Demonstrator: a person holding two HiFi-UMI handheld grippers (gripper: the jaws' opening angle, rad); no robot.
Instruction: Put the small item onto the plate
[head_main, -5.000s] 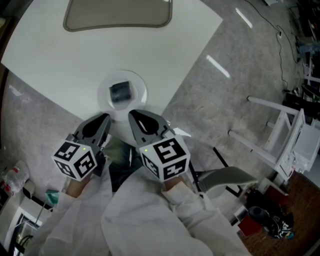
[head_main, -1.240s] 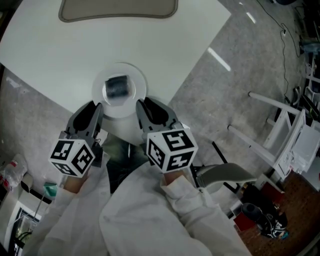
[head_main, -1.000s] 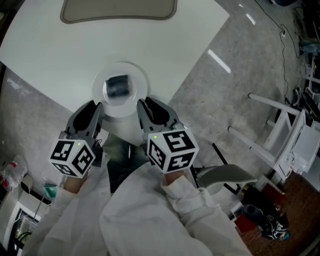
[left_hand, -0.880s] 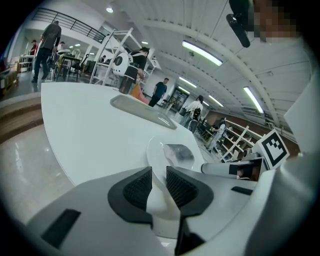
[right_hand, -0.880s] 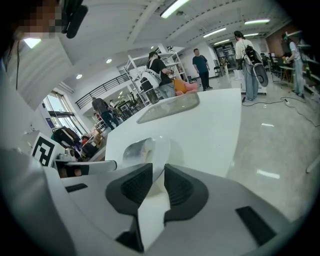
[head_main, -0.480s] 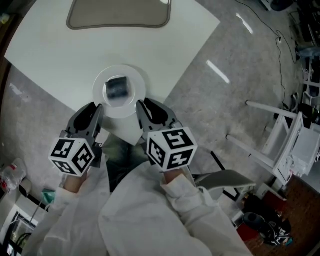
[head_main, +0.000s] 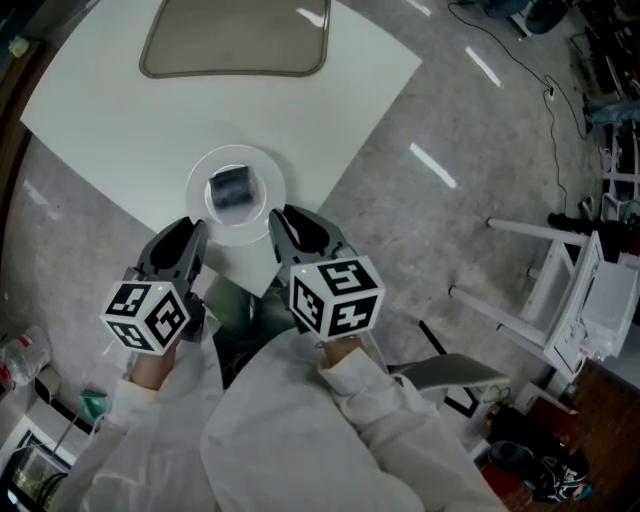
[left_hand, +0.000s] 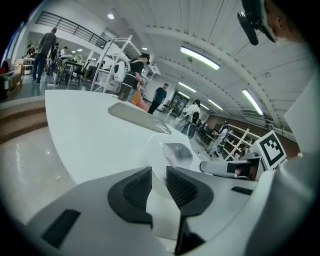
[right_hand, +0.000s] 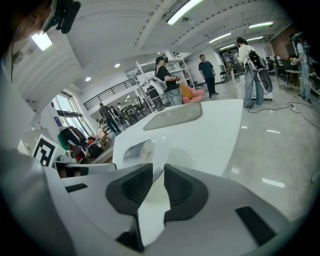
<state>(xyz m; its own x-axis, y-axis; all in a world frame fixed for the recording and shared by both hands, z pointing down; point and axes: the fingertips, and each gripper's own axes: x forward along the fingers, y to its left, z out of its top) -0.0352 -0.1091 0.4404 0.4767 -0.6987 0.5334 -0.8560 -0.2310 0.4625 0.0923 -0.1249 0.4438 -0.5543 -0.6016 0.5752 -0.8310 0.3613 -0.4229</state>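
Near the front corner of the white table (head_main: 120, 120), the small item (head_main: 232, 188) lies on the plate (head_main: 268, 196), while the left gripper (left_hand: 158, 170) and right gripper (right_hand: 158, 168) hover beside it, released and empty.

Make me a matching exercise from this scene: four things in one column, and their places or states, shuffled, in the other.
Things:
1. small item
2. plate
3. tray
4. left gripper

Places or states:
A. at the table's far edge
B. lying on the plate
C. on the table, by its near corner
D. jaws apart, nothing between them

Pairs: 1-B, 2-C, 3-A, 4-D
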